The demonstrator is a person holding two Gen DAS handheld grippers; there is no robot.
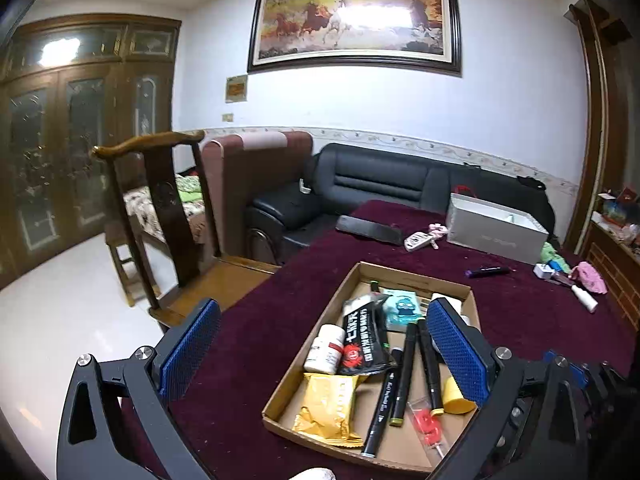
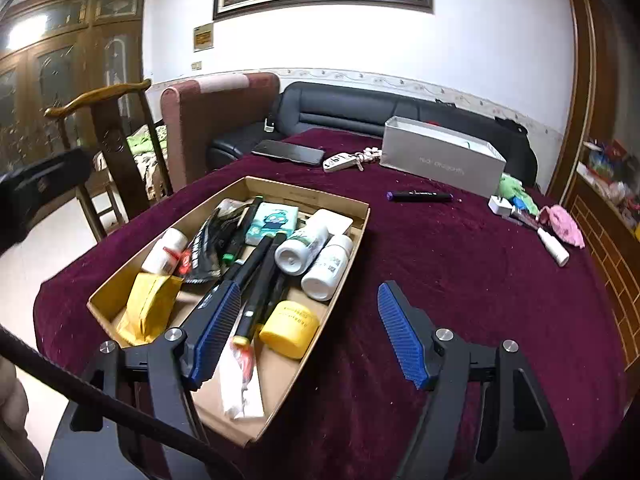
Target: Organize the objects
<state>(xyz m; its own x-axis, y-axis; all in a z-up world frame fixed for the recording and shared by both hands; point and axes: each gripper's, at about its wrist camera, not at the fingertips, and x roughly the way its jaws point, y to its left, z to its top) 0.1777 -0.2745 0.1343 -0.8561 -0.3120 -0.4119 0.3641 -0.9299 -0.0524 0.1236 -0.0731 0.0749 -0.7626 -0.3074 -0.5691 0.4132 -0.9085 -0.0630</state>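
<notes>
A shallow cardboard tray (image 1: 416, 274) (image 2: 304, 194) sits on the maroon tablecloth (image 2: 460, 280). It holds black markers (image 1: 406, 364) (image 2: 256, 268), white bottles (image 2: 326, 266), a yellow jar (image 2: 290, 328), a yellow packet (image 1: 328, 406) (image 2: 150, 310) and a black pouch (image 1: 362, 336). My left gripper (image 1: 324, 354) is open and empty above the tray's near end. My right gripper (image 2: 310, 328) is open and empty over the tray's right rim. A purple-capped marker (image 1: 488, 271) (image 2: 420, 196) lies loose on the cloth beyond.
A grey box (image 2: 440, 156), a black phone (image 2: 288, 152) and a key fob (image 2: 340, 161) lie at the far side. A charger, a white tube (image 2: 554, 246) and a pink item (image 2: 562, 222) lie at the right. A wooden chair (image 1: 160, 216) stands left of the table.
</notes>
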